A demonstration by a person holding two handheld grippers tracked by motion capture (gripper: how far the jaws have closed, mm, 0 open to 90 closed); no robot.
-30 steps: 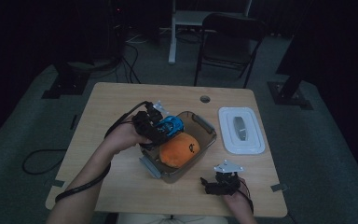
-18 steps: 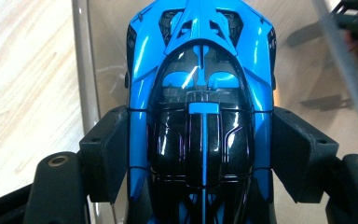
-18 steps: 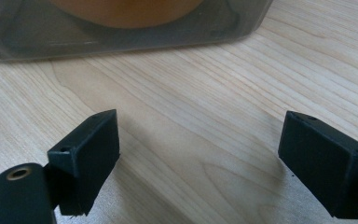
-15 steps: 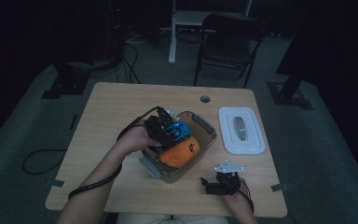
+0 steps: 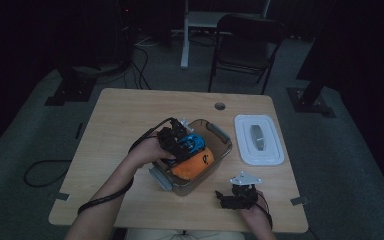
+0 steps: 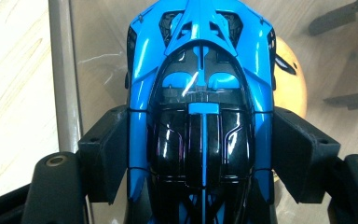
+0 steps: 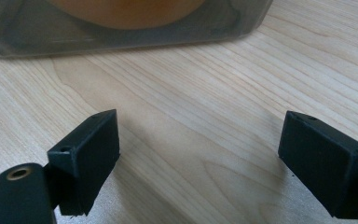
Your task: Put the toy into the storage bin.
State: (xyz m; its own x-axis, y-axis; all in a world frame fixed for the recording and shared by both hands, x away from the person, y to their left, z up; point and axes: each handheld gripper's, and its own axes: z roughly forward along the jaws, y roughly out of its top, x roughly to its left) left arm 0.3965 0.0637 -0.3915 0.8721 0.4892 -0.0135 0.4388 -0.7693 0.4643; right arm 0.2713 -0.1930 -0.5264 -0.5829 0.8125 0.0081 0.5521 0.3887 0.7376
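Nearest me, my right gripper (image 5: 228, 199) rested low over the bare wood-grain table (image 5: 130, 120), its two blocky matte-black jaws standing wide apart with nothing between them; through its own view the plank grain ran slantwise up to the tub's (image 7: 121, 32) cloudy plastic wall.

A little farther, my left gripper (image 6: 200, 154) had the car (image 6: 200, 93) between its jaws, the pads flush against both flanks. The jaws had just been opening a touch, yet in the left gripper view the pads met the bodywork with no gap I could see. The car was glossy moulded plastic, bright blue over a black canopy, sharply creased and wedge-shaped. Its long axis ran straight away from the gripper, the vented end pointing far from it; which end was the nose I could not tell. In the high view the car (image 5: 190, 144) lay over the tub's (image 5: 220, 134) left half, aimed roughly rightward.

Beside it in the tub sat a smooth, rounded orange ball (image 5: 192, 164).

Beyond, to the right, the white rectangular lid (image 5: 272, 150) lay flat on the table, well apart.
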